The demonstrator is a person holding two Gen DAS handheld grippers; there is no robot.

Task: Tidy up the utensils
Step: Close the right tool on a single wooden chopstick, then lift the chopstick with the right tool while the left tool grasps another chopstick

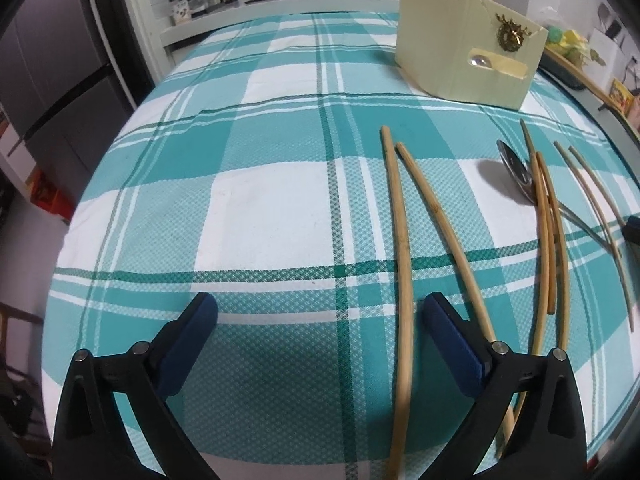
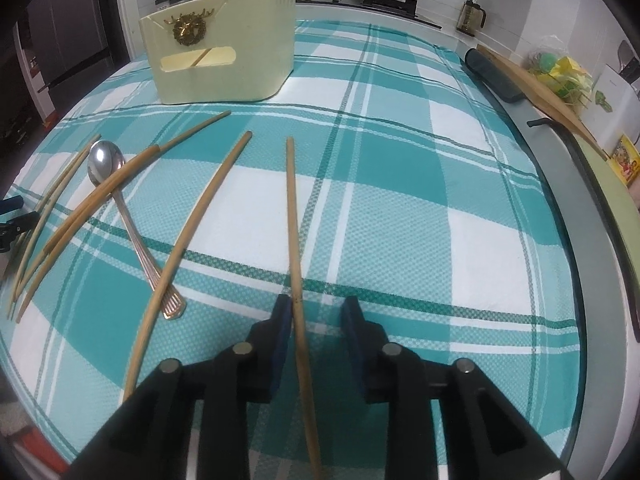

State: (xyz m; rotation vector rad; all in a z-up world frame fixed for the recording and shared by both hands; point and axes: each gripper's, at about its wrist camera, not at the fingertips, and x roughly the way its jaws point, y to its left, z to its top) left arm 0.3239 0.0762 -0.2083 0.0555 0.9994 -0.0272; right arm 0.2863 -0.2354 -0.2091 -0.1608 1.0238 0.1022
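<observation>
Chopsticks scattered loose on plaid cloth (image 2: 400, 184), roughly parallel, tips toward cream holder (image 2: 224, 52) at far edge. Spoon (image 2: 105, 160) among them, bowl up, crossed by several sticks; handle end under one chopstick (image 2: 192, 224). One stick already in holder, visible through front slot and poking out the top.

Right gripper (image 2: 316, 312): partly apart, straddling single chopstick (image 2: 294, 216) well apart from the pile. Stick touching or just beside left pad; gap on right side. Not clamped yet.

Left gripper (image 1: 320, 312): wide apart, holding nothing, low over cloth. One stick (image 1: 402, 240) passes between fingers, nearer right finger (image 1: 452, 336); second stick (image 1: 444, 216) runs just outside it.

Step in hand, judged: pick-up of isolated chopstick by right gripper. Most of task remaining.

Next move calls for: closing squarely on stick, lifting, tilting tip-down toward holder opening. Thin round stick likely to roll or pivot if pinched off-centre. Spoon best left until crossing sticks cleared.
</observation>
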